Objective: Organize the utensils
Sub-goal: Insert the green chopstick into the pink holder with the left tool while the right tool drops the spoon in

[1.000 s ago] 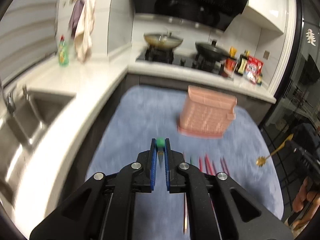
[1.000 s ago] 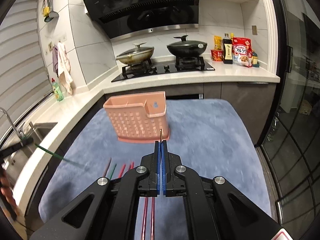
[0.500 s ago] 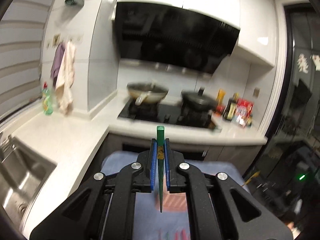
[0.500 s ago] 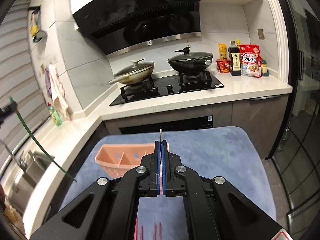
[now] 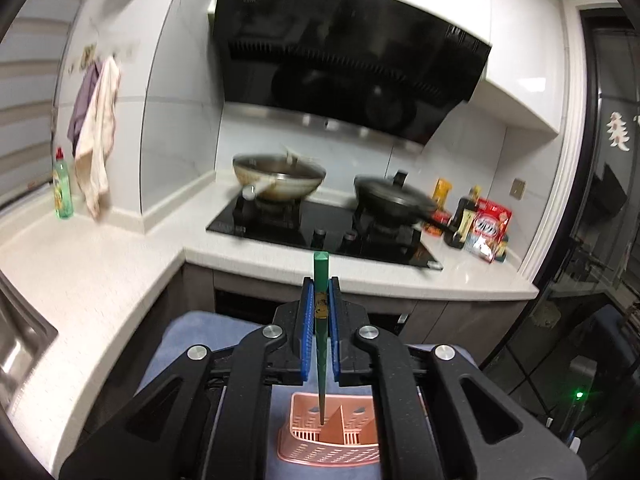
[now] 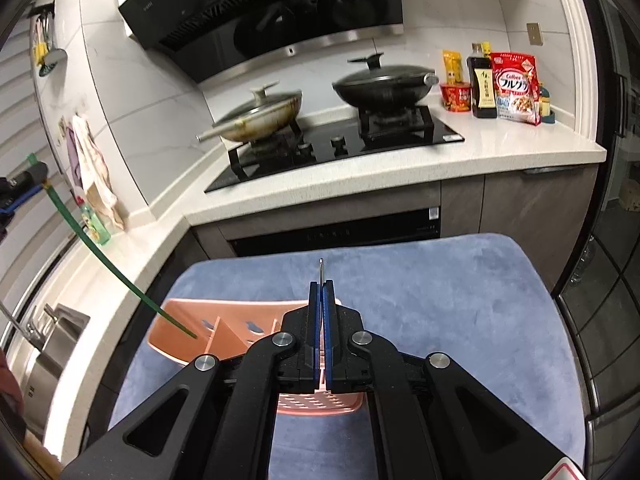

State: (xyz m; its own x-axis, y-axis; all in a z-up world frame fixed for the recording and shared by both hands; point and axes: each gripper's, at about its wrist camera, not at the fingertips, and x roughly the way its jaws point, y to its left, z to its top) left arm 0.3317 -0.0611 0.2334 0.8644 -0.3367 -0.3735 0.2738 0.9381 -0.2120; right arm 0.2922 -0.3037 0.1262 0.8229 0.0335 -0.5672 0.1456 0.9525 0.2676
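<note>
The left gripper [image 5: 320, 300] is clamped on a green chopstick [image 5: 321, 320], its blue pads [image 5: 306, 320] pressing the stick just below its square top end, which stands up above the fingertips. The chopstick runs down between the gripper's arms, and its thin tip hangs over the open top of a pink slotted utensil basket [image 5: 352, 452], near an inner divider; whether the tip touches the basket cannot be told. From the right wrist view, the same green chopstick [image 6: 112, 268] slants down from the left gripper [image 6: 24, 188] at the left edge, with its point over the left compartment of the utensil basket [image 6: 176, 316]. The right gripper [image 6: 322, 292] is fully closed, its blue pads [image 6: 314, 320] pressed together on a thin metal utensil handle [image 6: 321, 270], of which only the narrow end pokes out past the fingertips; the rest is hidden below. The basket stands on a blue fuzzy mat [image 6: 440, 300] in front of the kitchen counter [image 6: 400, 176], where a gas hob [image 6: 340, 144] carries a lidded wok [image 6: 260, 116] and a black lidded pan [image 6: 384, 88]. A soy sauce bottle [image 6: 482, 84] and a cereal bag [image 6: 514, 88] stand at the right end.
</note>
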